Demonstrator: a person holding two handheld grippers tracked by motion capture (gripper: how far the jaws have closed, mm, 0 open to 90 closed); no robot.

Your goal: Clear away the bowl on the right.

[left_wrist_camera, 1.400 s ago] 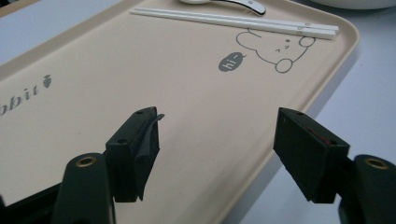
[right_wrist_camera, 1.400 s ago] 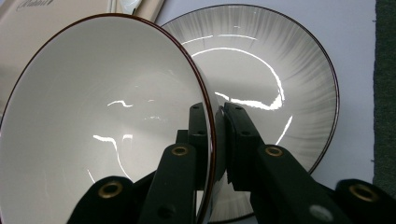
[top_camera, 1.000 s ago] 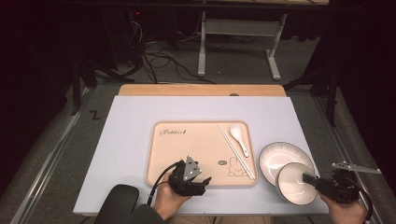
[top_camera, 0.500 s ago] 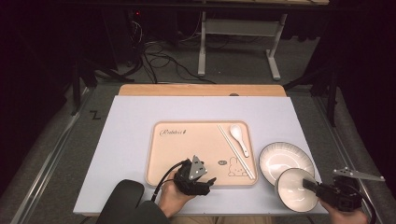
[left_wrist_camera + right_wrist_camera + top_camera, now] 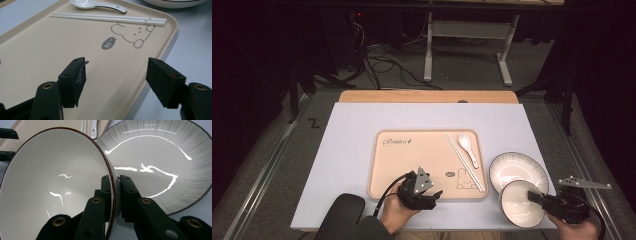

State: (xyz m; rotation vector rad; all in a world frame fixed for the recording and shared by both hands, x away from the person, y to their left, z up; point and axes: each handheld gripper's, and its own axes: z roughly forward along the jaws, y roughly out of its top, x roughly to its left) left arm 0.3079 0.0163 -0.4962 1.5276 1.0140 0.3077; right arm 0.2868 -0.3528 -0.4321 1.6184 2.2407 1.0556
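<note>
We are gripping the bowl (image 5: 522,204) by its rim with the right tool (image 5: 115,195), holding it tilted at the worktop's (image 5: 352,150) near right edge, just in front of the plate (image 5: 518,171). The left tool (image 5: 116,77) is hovering open over the tray (image 5: 412,165). Next, likely, we are carrying the bowl onto the tray, steering around the chopsticks (image 5: 464,161) and spoon (image 5: 467,145) lying farther back.

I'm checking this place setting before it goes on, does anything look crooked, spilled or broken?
Nothing looks spilled or broken. One thing is off level: the small bowl is tipped up on its side, its rim pinched by the right gripper, overlapping the plate beside the tray. Chopsticks and spoon lie neatly on the tray.
</note>
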